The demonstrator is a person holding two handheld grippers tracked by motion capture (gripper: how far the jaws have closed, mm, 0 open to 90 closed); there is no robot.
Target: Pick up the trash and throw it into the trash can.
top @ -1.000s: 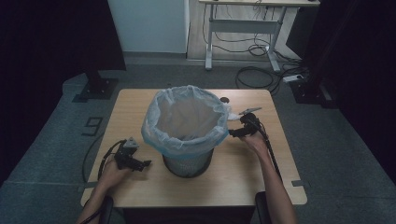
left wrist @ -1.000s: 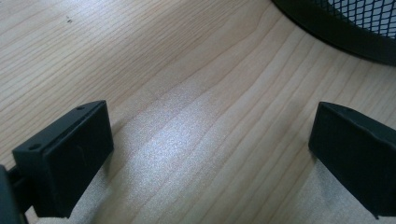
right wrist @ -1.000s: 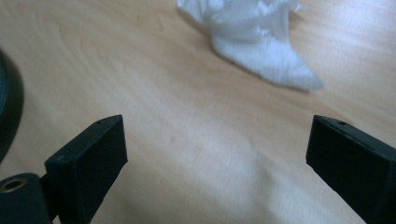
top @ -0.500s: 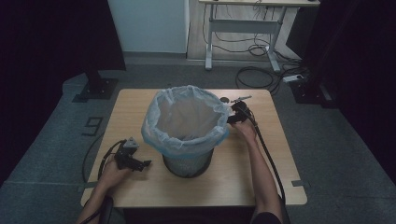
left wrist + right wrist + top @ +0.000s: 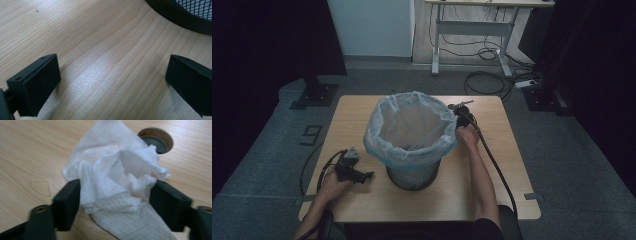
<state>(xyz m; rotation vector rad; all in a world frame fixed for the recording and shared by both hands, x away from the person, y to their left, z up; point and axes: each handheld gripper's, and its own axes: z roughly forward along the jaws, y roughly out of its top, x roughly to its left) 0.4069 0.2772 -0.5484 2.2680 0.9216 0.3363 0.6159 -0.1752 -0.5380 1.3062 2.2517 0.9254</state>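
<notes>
A crumpled white paper towel lies on the wooden table, next to a round cable hole. My right gripper is open, with its two black jaws either side of the towel and touching its folds. In the high view the right gripper sits at the far right of the bin's rim. A black mesh waste bin lined with a pale plastic bag stands mid-table. My left gripper rests low at the bin's left, open and empty, with the bin's base just ahead.
Cables trail from both grippers over the table's near edge. Beyond the table stand a white desk frame, loose floor cables and a black stand base. Bare wood lies in front of the bin.
The right hand has moved forward and inward along the bin's right side to the far rim, and its jaws now straddle the paper towel. The left gripper has stayed put.
</notes>
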